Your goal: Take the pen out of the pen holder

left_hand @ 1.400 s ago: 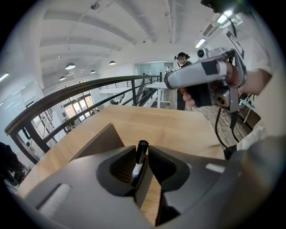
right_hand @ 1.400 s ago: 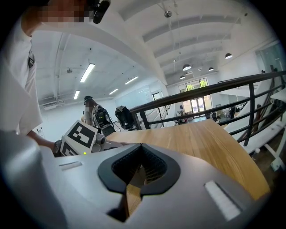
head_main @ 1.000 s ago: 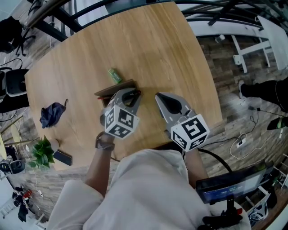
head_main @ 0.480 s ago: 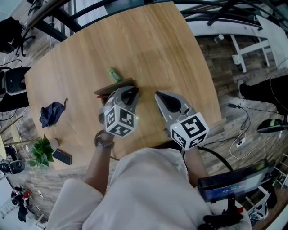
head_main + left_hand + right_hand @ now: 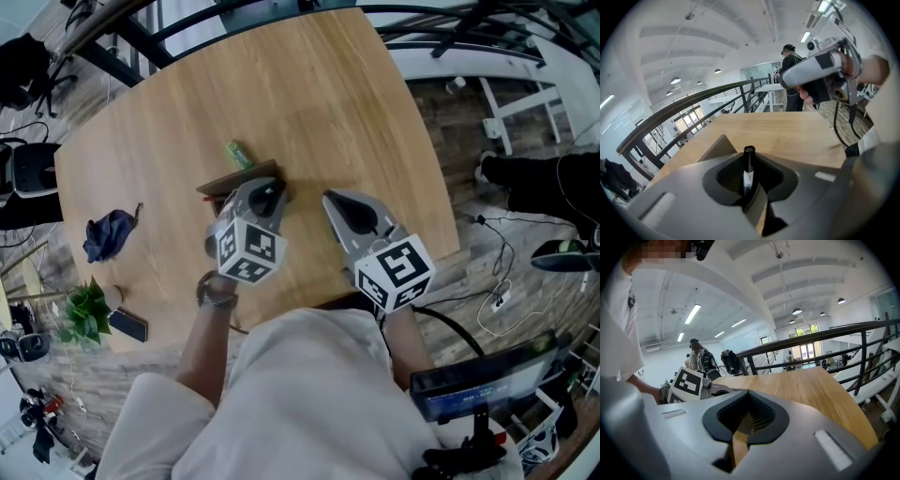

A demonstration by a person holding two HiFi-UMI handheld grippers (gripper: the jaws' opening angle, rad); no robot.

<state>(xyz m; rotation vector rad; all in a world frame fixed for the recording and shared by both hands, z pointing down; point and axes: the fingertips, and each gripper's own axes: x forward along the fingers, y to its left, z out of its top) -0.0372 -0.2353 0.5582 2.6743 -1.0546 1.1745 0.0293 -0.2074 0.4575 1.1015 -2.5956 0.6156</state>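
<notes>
In the left gripper view a black pen (image 5: 748, 171) with a white label stands upright between the jaws of my left gripper (image 5: 749, 186), which is shut on it. Behind it, the edge of the brown pen holder (image 5: 715, 149) shows. In the head view the left gripper (image 5: 267, 197) sits right over the pen holder (image 5: 225, 184) near the middle of the wooden table (image 5: 309, 94). My right gripper (image 5: 339, 211) hovers just to the right, shut with nothing in it. Through the right gripper (image 5: 740, 427) only a thin strip of table shows.
A green object (image 5: 237, 155) lies just beyond the holder. A dark blue cloth (image 5: 108, 234) lies at the table's left, with a small plant (image 5: 82, 319) and a phone (image 5: 127, 325) near the front left corner. A railing borders the far side.
Both grippers have stayed almost where they were; the left one has drifted very slightly to the left over the holder.
</notes>
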